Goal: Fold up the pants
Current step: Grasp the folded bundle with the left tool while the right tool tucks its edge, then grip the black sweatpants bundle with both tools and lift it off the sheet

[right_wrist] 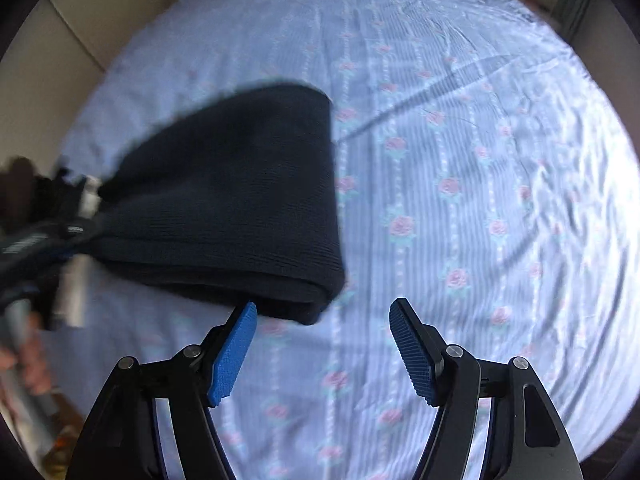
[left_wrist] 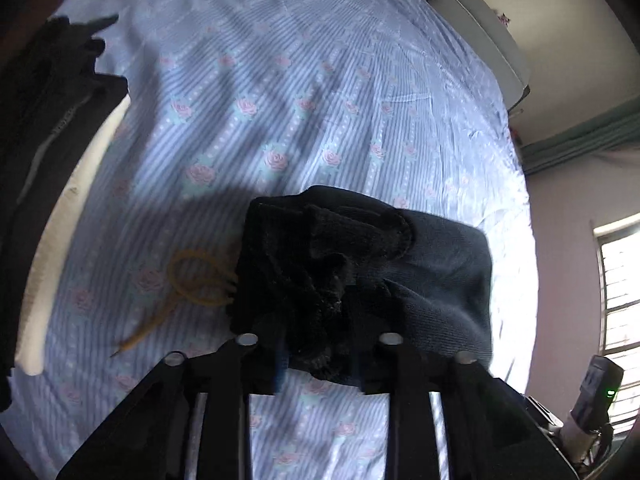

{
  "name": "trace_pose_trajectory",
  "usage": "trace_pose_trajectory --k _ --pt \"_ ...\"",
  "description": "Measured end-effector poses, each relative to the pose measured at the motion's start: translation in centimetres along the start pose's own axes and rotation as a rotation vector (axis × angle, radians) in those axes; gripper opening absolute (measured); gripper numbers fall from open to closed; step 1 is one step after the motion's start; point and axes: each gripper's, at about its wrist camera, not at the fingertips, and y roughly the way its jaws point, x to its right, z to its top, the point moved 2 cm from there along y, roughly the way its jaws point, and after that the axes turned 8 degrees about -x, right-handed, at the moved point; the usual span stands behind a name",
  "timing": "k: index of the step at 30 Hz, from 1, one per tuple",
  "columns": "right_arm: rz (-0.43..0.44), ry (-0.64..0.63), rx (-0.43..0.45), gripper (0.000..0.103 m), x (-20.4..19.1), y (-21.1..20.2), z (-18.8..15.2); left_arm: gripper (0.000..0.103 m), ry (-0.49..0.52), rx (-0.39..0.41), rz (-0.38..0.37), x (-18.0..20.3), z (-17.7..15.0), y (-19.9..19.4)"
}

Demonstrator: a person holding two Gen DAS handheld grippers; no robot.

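The folded dark pants (right_wrist: 224, 200) are laid on the bed (right_wrist: 460, 160), their bunched end loosely flanked by the left gripper (left_wrist: 320, 360), while the right gripper (right_wrist: 322, 312) is held released beside them.

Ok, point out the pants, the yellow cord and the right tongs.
pants (right_wrist: 240, 200), right wrist view, top of the folded knit.
yellow cord (left_wrist: 192, 276), left wrist view, on its loop.
right tongs (right_wrist: 322, 312), right wrist view, between the blue tips.

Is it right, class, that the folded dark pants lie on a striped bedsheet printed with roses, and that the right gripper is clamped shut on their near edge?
Not quite. The right wrist view shows the right gripper open, with only bedsheet between its blue pads. The pants do lie folded on the rose-printed striped sheet.
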Motion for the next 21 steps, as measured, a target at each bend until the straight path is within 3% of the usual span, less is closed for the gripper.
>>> trace_pose_trajectory --k 3,8,10,16,18,21 --pt "0.065 0.012 0.022 0.07 0.2 0.0 1.1 0.053 0.042 0.018 0.06 0.1 0.0 -0.1" --pt "0.158 0.033 -0.02 0.07 0.5 2.8 4.1 0.066 0.038 -0.004 0.057 -0.7 0.2 0.2" --pt "0.195 0.048 -0.059 0.07 0.6 4.3 4.5 0.066 0.04 -0.021 0.019 -0.8 0.4 0.2" --pt "0.159 0.034 -0.096 0.07 -0.1 6.1 4.4 0.07 0.04 -0.085 -0.1 -0.6 1.2 0.6" --pt "0.155 0.026 -0.098 0.071 -0.3 6.5 4.5 0.081 0.038 -0.092 -0.113 -0.3 1.5 0.8" --pt "0.167 0.045 -0.109 0.072 -0.3 6.5 4.7 0.082 0.041 -0.125 -0.104 0.1 1.9 1.5"
